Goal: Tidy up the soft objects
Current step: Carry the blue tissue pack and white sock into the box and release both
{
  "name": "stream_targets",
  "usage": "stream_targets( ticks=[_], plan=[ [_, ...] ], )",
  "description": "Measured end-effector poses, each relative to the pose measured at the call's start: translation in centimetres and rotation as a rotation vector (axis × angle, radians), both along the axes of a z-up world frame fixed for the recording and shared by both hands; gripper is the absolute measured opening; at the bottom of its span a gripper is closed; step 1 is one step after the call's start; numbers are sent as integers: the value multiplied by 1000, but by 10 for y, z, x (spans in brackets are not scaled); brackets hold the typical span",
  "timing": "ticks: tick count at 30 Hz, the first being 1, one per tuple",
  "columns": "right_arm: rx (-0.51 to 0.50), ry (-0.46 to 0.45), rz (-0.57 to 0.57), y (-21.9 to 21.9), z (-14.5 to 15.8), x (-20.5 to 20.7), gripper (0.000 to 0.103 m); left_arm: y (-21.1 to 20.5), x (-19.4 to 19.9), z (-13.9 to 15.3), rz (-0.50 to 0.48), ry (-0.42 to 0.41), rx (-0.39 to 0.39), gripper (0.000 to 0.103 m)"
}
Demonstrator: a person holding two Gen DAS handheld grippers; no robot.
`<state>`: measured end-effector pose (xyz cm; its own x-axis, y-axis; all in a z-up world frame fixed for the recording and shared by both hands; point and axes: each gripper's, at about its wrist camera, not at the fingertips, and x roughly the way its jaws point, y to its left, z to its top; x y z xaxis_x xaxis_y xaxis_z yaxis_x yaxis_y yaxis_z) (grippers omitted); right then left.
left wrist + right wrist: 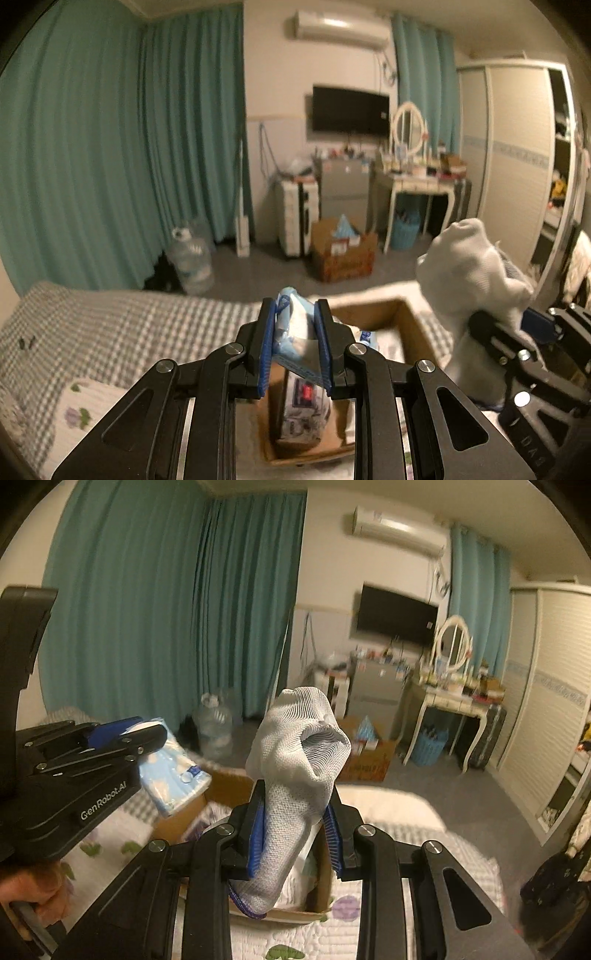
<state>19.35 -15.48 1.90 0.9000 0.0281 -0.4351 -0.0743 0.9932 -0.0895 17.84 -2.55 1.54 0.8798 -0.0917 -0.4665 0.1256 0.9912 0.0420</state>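
Note:
My left gripper [294,312] is shut on a blue-and-white soft tissue pack [295,325], which hangs over an open cardboard box [410,317] on the bed. The same tissue pack [173,771] shows at the left in the right wrist view, clamped in the left gripper [147,734]. My right gripper [297,797] is shut on a rolled white knit glove [295,768] with a blue cuff, and the glove stands up above the fingers. The glove [469,266] and the right gripper [491,325] sit at the right edge of the left wrist view. Inside the box lies a printed packet [303,410].
The box rests on a bed with a grey checked cover [129,332] and a floral quilt [369,904]. Beyond the bed are a water jug [190,262], a brown carton [343,254], a dressing table [417,184], teal curtains [110,147] and a wardrobe [517,147]. A hand [33,890] grips the left handle.

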Motion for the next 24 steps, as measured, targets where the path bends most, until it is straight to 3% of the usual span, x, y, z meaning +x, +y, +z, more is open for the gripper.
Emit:
stream_targets(
  ticks=[7, 12, 20, 24],
  plan=[
    [-7, 140, 9, -4, -69, 55, 28, -12, 39, -49, 3, 107, 34, 20],
    [-3, 214, 8, -8, -109, 71, 28, -19, 54, -80, -10, 170, 53, 21],
    [-4, 257, 1, -14, -128, 88, 32, -22, 66, -87, -2, 187, 60, 28],
    [16, 248, 5, -14, -123, 82, 33, -16, 68, -83, -14, 197, 12, 34]
  ],
)
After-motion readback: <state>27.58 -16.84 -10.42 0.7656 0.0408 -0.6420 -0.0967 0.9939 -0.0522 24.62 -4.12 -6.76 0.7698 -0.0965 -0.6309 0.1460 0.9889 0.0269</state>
